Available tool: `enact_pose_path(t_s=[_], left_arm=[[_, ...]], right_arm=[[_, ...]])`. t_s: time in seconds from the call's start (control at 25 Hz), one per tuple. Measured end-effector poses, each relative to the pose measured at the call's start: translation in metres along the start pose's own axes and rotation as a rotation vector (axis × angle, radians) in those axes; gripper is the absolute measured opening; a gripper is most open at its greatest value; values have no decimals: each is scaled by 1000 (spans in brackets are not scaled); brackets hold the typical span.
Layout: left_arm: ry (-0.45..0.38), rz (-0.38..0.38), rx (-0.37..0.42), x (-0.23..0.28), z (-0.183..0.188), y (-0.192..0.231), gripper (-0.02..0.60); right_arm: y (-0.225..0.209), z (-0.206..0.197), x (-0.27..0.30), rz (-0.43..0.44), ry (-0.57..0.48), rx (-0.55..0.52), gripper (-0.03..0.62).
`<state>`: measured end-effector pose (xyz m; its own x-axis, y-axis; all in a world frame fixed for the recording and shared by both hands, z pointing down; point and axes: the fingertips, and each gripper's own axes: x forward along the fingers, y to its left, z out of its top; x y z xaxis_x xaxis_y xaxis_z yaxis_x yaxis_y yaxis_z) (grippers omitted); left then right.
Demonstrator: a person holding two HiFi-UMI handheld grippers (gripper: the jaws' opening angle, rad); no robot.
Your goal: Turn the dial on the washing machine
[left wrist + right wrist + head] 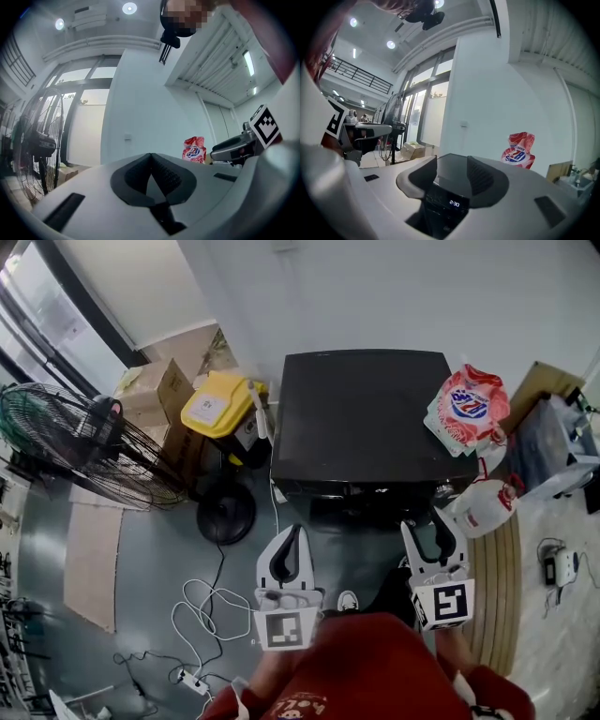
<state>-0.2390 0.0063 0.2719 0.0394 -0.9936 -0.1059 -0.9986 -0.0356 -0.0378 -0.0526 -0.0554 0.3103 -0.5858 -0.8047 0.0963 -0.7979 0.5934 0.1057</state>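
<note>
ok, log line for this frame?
left gripper: jaws shut, empty | right gripper: jaws open, empty, facing washing machine display | no contact yet

The washing machine (366,418) is a dark, glossy black box with a flat closed top, standing upright in the upper centre of the head view. Its front panel faces the lower edge. A lit display (454,203) reads 2:30. The dial cannot be made out.

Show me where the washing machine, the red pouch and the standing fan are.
washing machine (366,418), head view, its dark top.
red pouch (469,404), head view, its printed front.
standing fan (56,437), head view, its wire cage.
</note>
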Motion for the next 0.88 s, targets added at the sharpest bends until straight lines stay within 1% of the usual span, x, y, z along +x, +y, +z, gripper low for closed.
enact_pose_path(t_s=[0.12,0.24,0.36,0.56,0.76,0.88], left_arm=[[4,-1,-3,0,-2,0,9],[10,-3,-7,1,-5,0,9],[7,0,-11,1,-5,2,9],[4,-1,-11,0,-6,3,9],[1,0,-21,4,-5,2,9],[4,-6,-12,5,-6,3,9]], right_arm=[[1,-2,1,4,11,9,171],[-1,-4,0,-5,8,8,110],[-4,-2,-1,-32,1,6,12],[-4,0,-2,-42,-4,-8,9],[-9,3,-1,-44,-13,12,9],[-10,3,0,-47,-16,16,8]])
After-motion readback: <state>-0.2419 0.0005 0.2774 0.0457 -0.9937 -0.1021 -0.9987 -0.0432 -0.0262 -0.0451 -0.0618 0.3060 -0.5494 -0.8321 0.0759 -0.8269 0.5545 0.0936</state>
